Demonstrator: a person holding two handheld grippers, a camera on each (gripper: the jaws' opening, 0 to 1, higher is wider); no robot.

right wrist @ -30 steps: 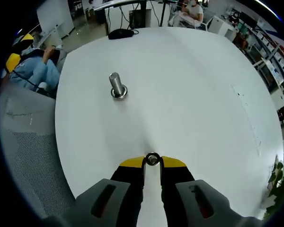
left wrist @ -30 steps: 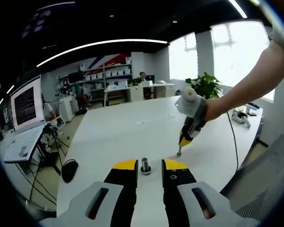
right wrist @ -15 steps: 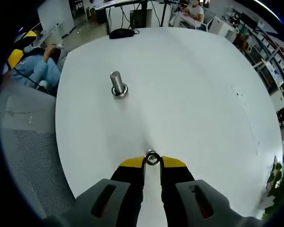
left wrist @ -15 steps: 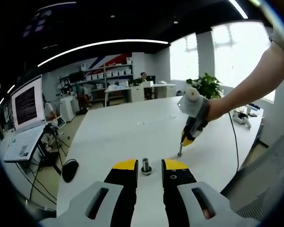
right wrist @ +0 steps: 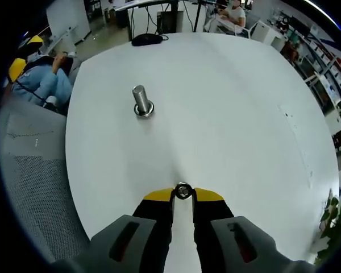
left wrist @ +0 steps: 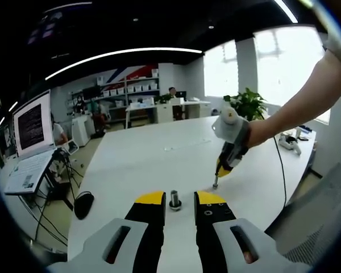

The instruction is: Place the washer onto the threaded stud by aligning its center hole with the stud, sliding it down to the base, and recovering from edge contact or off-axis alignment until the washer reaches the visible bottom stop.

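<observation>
Room: an open office, shelves at the back, a potted plant by the bright window, a laptop on a stand out at nine o'clock in the left gripper view.
Surface: a big white table, bare apart from the hardware and a dark mouse near its edge.
Right jaws: the right gripper has its yellow tips pinched on the washer, the ring sitting right between them, hole visible.
Left jaws: the left gripper stands parted, holding nothing, with the threaded stud upright in the gap beyond its tips.
Just changed: hardly anything. Half a second back the washer looked slightly tipped up in the right gripper view; now it sits flatter and tighter in the tips. The right gripper has barely shifted.
Stud position: in the right gripper view the stud is off at eleven o'clock from the tips, well apart from the washer, standing on its flanged base.
Task meaning: I'd call this grip secured, carry not yet begun. The washer has to travel over to the stud and centre above its top.
Watch for: a ring held edgewise could catch the threads.
</observation>
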